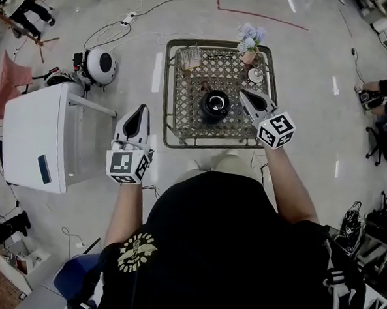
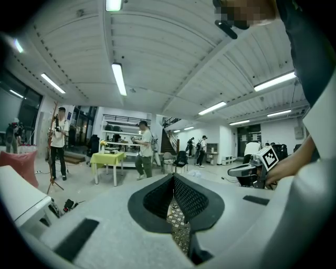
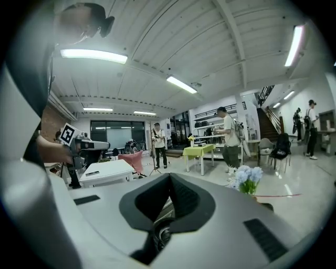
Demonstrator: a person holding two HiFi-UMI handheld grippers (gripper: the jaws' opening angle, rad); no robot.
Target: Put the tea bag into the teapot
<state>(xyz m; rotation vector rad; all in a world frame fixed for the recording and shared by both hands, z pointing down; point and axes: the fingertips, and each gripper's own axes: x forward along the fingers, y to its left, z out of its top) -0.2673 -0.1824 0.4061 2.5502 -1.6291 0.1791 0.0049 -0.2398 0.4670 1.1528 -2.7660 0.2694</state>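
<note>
A black teapot [image 1: 215, 106] stands in the middle of a small lattice-top table [image 1: 176, 117]. At the table's far left is a small holder with paper packets [image 1: 189, 57], possibly tea bags. My right gripper [image 1: 243, 93] hovers just right of the teapot, shut with nothing between its jaws. In the right gripper view the closed jaws [image 3: 169, 176] point over the table, and a dark round rim [image 3: 163, 234], likely the teapot, shows below them. My left gripper [image 1: 143, 108] hangs over the floor left of the table. Its jaws [image 2: 172, 176] meet, holding nothing.
A pot of pale blue flowers [image 1: 251, 40] and a white saucer [image 1: 255, 75] stand at the table's far right corner. A white cabinet [image 1: 41, 138] stands on the left, with cables and a round white device [image 1: 99, 65] on the floor. People stand in the background.
</note>
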